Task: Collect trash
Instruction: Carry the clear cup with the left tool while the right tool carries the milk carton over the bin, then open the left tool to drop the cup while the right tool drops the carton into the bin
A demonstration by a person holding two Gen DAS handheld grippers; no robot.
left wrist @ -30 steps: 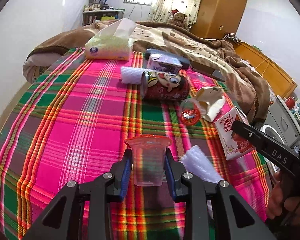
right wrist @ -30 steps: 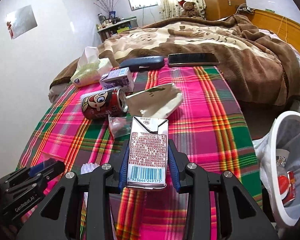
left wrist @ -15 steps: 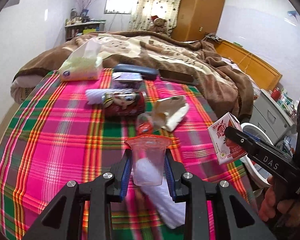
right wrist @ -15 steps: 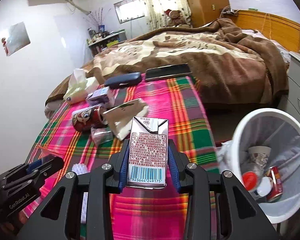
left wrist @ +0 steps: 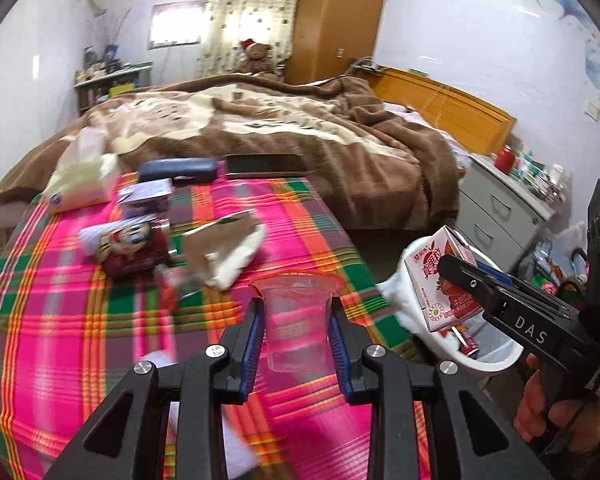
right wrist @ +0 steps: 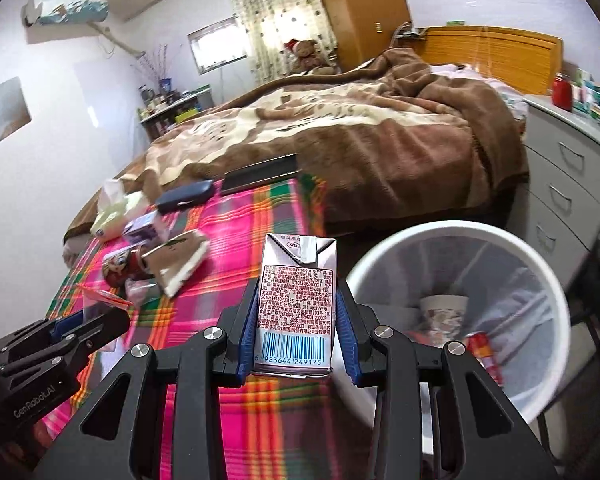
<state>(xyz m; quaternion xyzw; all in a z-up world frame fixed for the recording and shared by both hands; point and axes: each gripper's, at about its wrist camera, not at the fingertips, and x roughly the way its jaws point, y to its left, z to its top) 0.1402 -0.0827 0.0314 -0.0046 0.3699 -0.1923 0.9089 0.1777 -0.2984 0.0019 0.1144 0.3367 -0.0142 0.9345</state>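
My left gripper (left wrist: 296,322) is shut on a clear plastic cup (left wrist: 296,320) with a red rim, held above the plaid blanket (left wrist: 80,320). My right gripper (right wrist: 296,312) is shut on a small drink carton (right wrist: 296,300), barcode facing the camera, just left of the white bin (right wrist: 532,264). In the left wrist view the right gripper (left wrist: 460,280) holds the carton (left wrist: 432,272) over the bin's rim (left wrist: 480,364). On the blanket lie a red can (left wrist: 132,248), a crumpled paper bag (left wrist: 228,244) and a purple carton (left wrist: 148,196).
The bin holds a paper cup (right wrist: 444,308) and a red can (right wrist: 480,344). A tissue pack (left wrist: 76,184), a dark case (left wrist: 178,168) and a phone (left wrist: 264,164) lie at the blanket's far edge. Grey drawers (right wrist: 560,184) stand behind the bin. A hand (left wrist: 556,412) grips the right tool.
Both grippers have swung right and slightly up, carrying cup and carton away from the trash pile. The bin has come nearer in both views. Neither grip has altered.
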